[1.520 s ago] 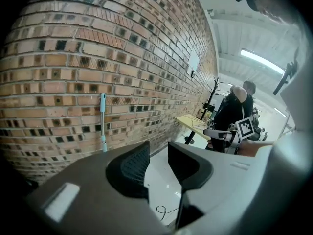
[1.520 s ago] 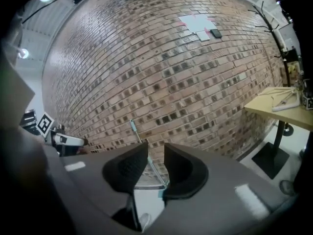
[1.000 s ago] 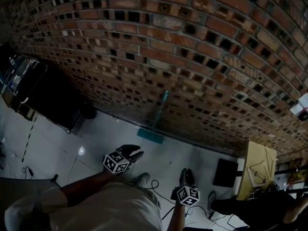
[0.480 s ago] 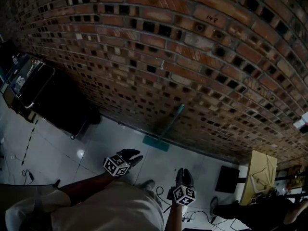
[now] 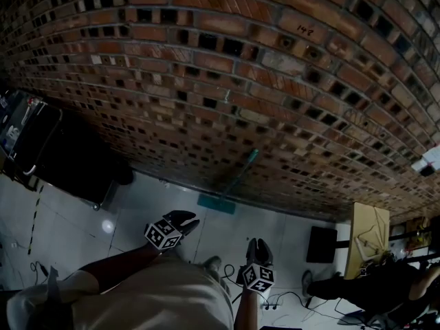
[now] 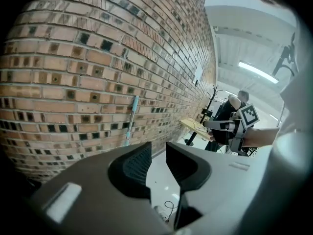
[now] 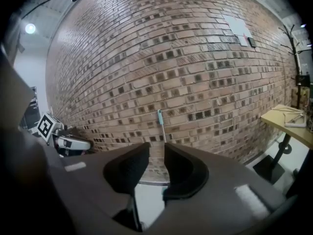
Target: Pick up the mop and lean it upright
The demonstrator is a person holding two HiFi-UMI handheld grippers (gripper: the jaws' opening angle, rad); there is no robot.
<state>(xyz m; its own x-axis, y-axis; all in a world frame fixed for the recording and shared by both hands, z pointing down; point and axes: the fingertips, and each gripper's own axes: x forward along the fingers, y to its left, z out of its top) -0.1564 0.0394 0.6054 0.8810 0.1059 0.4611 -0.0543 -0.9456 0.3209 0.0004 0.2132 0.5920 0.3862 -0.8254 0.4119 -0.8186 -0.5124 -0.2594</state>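
The mop (image 5: 237, 177) leans upright against the brick wall, its teal handle tilted to the right and its flat teal head (image 5: 216, 203) on the floor at the wall's foot. It also shows as the thin handle (image 6: 131, 119) in the left gripper view and the handle (image 7: 160, 124) in the right gripper view. My left gripper (image 5: 188, 218) hangs over the floor short of the mop head; its jaws have just been closing, with a narrow gap and nothing between them. My right gripper (image 5: 256, 243) is beside it, further from the wall, open by a narrow gap and empty.
A black wheeled case (image 5: 69, 157) stands by the wall at the left. At the right are a wooden table (image 5: 368, 243), a black box (image 5: 321, 245) and a seated person (image 5: 385, 287). Cables (image 5: 275, 301) lie on the white tiled floor near my feet.
The mop keeps leaning on the wall. My right gripper has shifted left in the head view, and the left gripper's jaws have narrowed. Neither gripper holds anything.
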